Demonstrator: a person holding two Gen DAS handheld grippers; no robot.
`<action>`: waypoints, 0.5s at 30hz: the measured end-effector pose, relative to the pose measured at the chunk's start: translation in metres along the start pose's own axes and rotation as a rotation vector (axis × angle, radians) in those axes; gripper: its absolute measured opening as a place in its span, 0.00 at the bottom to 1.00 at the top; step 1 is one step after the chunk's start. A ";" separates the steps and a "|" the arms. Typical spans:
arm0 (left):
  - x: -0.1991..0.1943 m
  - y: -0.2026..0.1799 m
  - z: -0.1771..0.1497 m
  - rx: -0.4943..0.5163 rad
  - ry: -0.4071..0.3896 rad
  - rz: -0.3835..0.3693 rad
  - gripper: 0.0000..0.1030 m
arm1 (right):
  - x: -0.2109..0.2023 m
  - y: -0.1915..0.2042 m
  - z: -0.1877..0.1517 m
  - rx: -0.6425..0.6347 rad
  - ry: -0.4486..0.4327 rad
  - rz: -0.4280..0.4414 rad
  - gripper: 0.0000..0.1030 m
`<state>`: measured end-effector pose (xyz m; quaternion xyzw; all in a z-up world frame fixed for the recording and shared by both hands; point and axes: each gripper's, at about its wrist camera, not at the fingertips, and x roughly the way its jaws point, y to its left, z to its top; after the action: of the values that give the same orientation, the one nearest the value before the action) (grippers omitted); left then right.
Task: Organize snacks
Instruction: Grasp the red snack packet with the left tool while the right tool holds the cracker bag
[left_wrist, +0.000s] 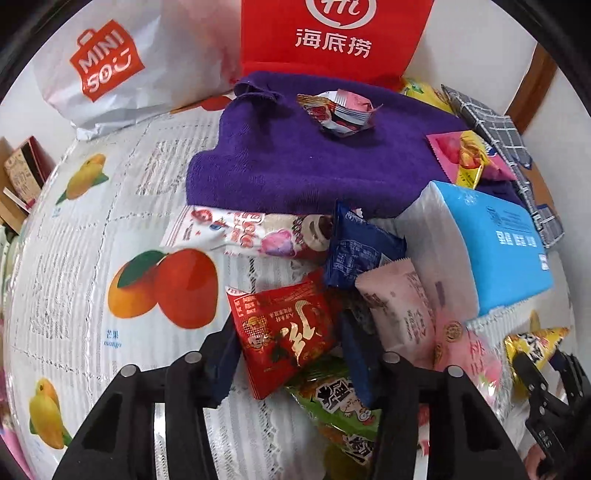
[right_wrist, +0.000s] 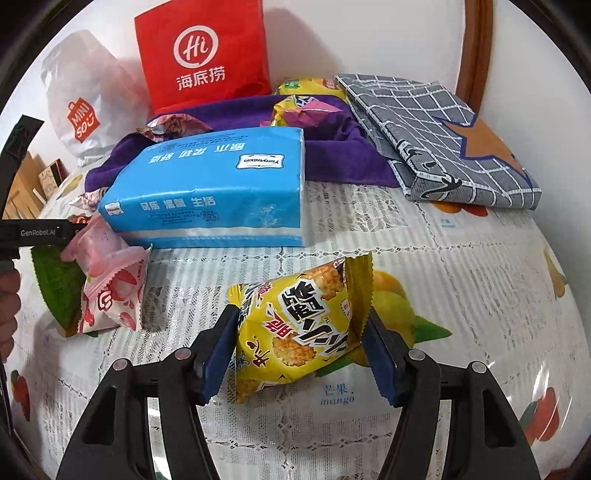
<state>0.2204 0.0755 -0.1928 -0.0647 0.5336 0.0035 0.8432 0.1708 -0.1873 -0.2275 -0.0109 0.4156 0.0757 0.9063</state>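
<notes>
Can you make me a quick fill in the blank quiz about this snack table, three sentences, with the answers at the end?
1. The right gripper has its pads on either side of a ____ snack packet.
2. The blue tissue pack lies partly on a ____ towel.
3. The red snack packet sits between the fingers of the ____ gripper.

Missing words: yellow; purple; left
</notes>
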 end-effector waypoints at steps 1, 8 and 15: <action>-0.002 0.004 -0.001 -0.008 -0.001 -0.011 0.44 | 0.000 0.000 0.000 0.000 -0.001 0.001 0.63; -0.026 0.026 -0.008 -0.041 -0.022 -0.048 0.44 | -0.003 -0.004 0.003 0.021 0.008 0.041 0.62; -0.060 0.031 -0.015 -0.044 -0.066 -0.054 0.44 | -0.023 -0.004 0.008 0.038 -0.016 0.061 0.62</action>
<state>0.1786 0.1084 -0.1487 -0.0971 0.5035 -0.0053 0.8585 0.1627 -0.1938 -0.2047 0.0197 0.4099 0.0956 0.9069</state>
